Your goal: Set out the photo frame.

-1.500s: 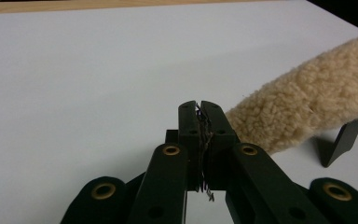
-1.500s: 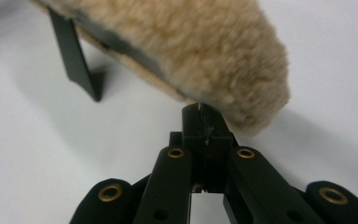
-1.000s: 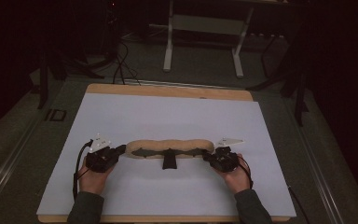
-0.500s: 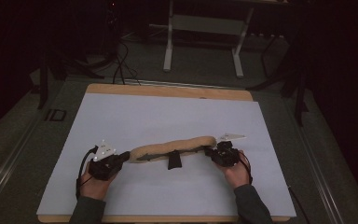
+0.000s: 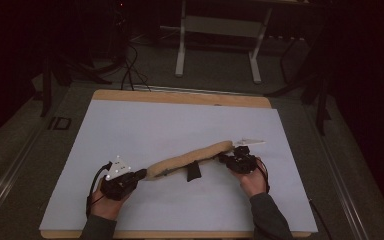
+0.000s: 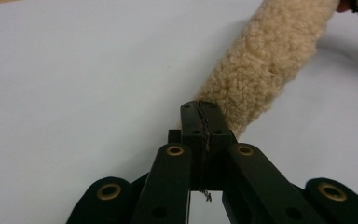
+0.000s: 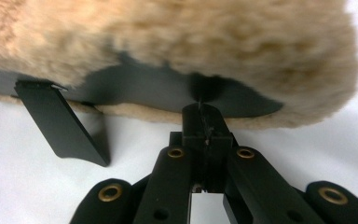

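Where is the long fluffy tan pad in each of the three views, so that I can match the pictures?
High view: the fluffy pad lies slanted across the middle of the white table, between the two claws.
Left gripper view: it runs from the shut jaws up to the upper right corner.
Right gripper view: it spans the top, just above the jaws.
Shared landmark: the black strap hanging under the pad.
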The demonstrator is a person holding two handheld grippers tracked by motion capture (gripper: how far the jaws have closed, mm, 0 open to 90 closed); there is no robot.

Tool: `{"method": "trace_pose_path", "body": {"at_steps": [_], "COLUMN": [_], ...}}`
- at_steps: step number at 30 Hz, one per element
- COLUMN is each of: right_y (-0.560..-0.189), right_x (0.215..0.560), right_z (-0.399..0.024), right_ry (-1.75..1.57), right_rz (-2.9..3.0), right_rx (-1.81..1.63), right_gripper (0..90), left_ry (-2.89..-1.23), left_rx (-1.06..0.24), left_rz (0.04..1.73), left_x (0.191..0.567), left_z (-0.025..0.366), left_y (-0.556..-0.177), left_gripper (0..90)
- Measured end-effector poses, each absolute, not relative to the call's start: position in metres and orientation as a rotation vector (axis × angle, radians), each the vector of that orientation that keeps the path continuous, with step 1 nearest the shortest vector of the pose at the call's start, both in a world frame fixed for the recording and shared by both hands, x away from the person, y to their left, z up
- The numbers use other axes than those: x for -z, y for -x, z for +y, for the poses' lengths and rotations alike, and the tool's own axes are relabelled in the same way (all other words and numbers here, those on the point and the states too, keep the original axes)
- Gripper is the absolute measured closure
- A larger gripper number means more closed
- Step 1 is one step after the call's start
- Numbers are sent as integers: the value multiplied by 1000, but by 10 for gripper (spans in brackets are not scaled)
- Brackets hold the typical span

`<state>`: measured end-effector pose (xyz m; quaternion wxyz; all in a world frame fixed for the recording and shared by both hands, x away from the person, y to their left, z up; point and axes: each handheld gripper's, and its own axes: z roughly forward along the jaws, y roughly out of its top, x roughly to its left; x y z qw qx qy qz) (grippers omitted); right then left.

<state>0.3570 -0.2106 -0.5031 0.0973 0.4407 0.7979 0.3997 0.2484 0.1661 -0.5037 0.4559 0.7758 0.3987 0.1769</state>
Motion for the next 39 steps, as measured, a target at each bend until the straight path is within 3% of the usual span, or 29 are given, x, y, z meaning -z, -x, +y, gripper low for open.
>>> {"method": "trace_pose_path", "body": {"at_steps": [39], "right_y": [-364], "right_x": [486], "right_z": [-189], "right_ry": [-1233], "right_rz": [2411], "right_rx": [-1150], "right_gripper": [900], "left_ry": [-1997], "left_rx": [-277], "left_rz": [701], "left_x": [505], "left_z": [84], "left_y": [-227], "left_gripper": [900]}}
